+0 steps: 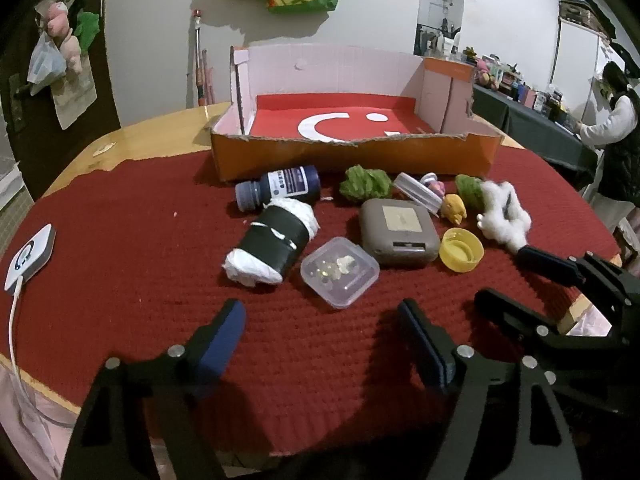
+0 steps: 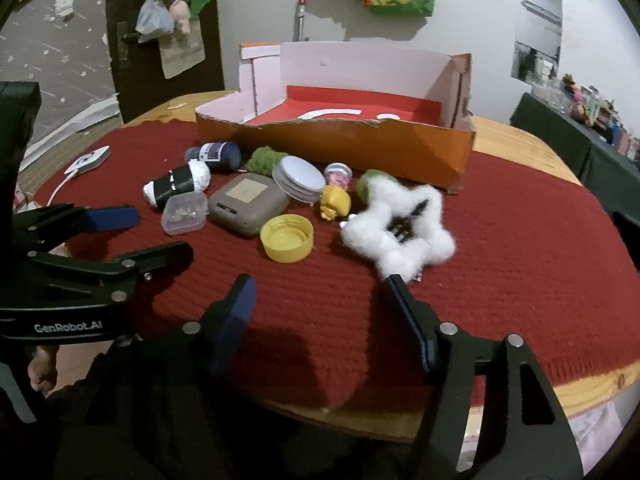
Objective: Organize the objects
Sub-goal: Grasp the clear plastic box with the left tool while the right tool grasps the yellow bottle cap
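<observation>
At nine o'clock on the red knitted mat [image 1: 140, 240] lies a small white device [image 1: 31, 255] with a white cable, well apart from the rest. Toward the centre, a dark blue bottle [image 1: 280, 186] lies on its side just in front of the orange cardboard box [image 1: 352, 156], whose red floor holds nothing visible. Touching the bottle at its six o'clock is a black roll with white wrapping [image 1: 270, 246]. Next comes a clear square case [image 1: 340, 272] holding small pale bits, then a grey square case [image 1: 398, 232] at its one o'clock, just beside it. Behind these sit a green fuzzy clump [image 1: 366, 188], a round silver lid [image 2: 299, 178], a small pink-lidded pot [image 2: 338, 174] and a yellow toy [image 2: 335, 201]. A yellow cap [image 1: 461, 249], open side up, lies right of the grey case. At three o'clock lies a white fluffy toy [image 2: 400, 224], partly covering a second green clump [image 1: 469, 190].

The left gripper [image 1: 322, 312] hovers with its jaws spread wide and nothing between them, just short of the clear case. The right gripper [image 2: 318, 288] is likewise released; its right finger [image 2: 400, 292] tip sits at the fluffy toy's near edge; I cannot tell if it touches
</observation>
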The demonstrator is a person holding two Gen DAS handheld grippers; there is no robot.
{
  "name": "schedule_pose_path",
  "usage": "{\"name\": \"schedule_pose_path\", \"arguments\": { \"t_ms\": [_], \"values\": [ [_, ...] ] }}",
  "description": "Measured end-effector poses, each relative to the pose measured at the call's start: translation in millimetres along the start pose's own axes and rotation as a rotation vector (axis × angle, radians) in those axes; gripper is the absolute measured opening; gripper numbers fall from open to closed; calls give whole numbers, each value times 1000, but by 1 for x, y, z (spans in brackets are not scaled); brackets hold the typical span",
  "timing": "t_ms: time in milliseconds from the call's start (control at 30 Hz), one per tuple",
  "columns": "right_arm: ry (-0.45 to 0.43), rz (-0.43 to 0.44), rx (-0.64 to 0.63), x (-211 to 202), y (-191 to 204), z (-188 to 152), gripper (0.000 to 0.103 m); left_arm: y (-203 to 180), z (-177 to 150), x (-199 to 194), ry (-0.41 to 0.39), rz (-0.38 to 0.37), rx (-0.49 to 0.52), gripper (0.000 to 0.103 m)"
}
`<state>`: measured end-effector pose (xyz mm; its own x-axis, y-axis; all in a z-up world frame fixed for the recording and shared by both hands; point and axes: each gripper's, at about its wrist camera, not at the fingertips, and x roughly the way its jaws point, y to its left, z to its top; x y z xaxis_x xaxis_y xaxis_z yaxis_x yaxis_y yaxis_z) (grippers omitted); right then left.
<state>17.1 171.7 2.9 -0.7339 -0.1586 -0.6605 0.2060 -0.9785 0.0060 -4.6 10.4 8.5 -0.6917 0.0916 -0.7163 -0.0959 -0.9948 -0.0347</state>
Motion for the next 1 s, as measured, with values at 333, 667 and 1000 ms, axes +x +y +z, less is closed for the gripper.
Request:
{"name": "schedule_pose_path", "arguments": {
  "t_ms": [333,667,1000],
  "values": [
    [10,56,-36,12,5,12,55,4,9,6,-5,-12,10,70],
    [9,62,-43,22,5,20,50,4,14,12,-11,-17,25,69],
    [10,53,-50,23,5,23,31,2,15,13,-13,-33,27,49]
  ]
}}
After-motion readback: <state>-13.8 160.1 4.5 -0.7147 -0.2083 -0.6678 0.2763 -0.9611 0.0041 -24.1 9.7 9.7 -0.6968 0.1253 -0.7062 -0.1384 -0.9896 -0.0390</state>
